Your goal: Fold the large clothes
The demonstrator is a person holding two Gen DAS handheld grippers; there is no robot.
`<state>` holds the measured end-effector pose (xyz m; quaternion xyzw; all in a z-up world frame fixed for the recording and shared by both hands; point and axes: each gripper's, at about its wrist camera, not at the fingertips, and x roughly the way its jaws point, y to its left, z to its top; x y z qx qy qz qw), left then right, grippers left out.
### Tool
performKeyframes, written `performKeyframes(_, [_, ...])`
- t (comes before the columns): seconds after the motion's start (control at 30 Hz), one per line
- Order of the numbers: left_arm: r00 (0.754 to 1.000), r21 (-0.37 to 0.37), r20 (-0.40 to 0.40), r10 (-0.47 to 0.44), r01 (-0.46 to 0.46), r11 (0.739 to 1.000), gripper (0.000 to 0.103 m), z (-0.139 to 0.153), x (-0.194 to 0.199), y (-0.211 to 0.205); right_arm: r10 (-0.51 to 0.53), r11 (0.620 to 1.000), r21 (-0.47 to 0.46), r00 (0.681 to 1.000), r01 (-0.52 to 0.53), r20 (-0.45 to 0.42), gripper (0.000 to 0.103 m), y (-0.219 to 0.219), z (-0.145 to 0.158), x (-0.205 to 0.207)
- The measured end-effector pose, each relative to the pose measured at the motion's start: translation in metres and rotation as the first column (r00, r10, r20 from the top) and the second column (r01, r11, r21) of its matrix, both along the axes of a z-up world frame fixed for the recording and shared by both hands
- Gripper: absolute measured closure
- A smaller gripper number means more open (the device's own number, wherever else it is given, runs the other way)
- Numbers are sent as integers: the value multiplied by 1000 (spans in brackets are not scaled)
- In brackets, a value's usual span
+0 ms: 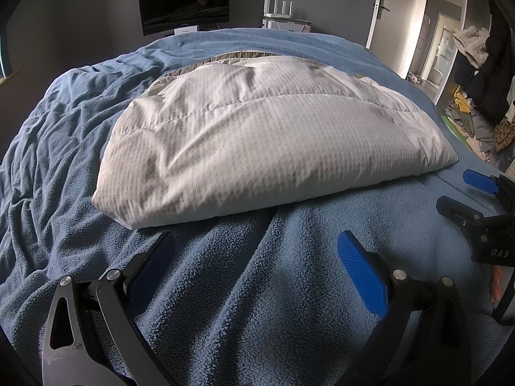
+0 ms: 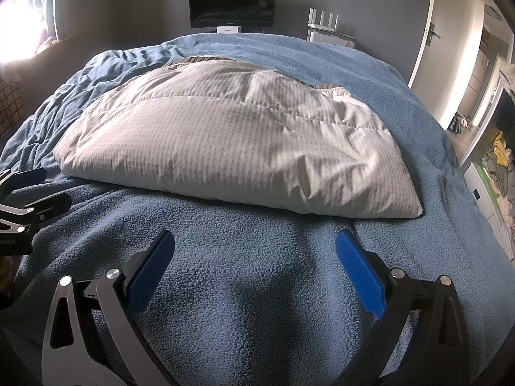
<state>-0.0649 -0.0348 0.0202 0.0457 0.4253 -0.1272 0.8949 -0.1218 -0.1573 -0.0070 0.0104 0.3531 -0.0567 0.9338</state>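
A large white quilted garment (image 1: pixel 257 135) lies folded into a puffy slab on the blue fleece bedspread (image 1: pixel 225 305); it also shows in the right wrist view (image 2: pixel 231 148). My left gripper (image 1: pixel 256 241) is open and empty, a little short of the garment's near edge. My right gripper (image 2: pixel 254 239) is open and empty, also just short of the near edge. The right gripper shows at the right edge of the left wrist view (image 1: pixel 463 193), and the left gripper at the left edge of the right wrist view (image 2: pixel 38 186). A beige lining peeks out at the garment's far edge (image 2: pixel 206 61).
The bedspread (image 2: pixel 257 305) is rumpled at the far left. A dark monitor (image 1: pixel 185 4) and a white router (image 1: pixel 278 8) stand beyond the bed. An open door (image 1: pixel 391 9) and a heap of clothes (image 1: pixel 476 119) are to the right. A window (image 2: pixel 19 25) is on the left.
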Motion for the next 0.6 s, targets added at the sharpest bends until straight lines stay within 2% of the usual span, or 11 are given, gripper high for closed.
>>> performKeyframes(0.6, [1000, 17, -5, -15, 15, 1000, 6, -3, 0, -2, -2, 1000, 1, 1000, 2, -1, 8, 0, 0, 0])
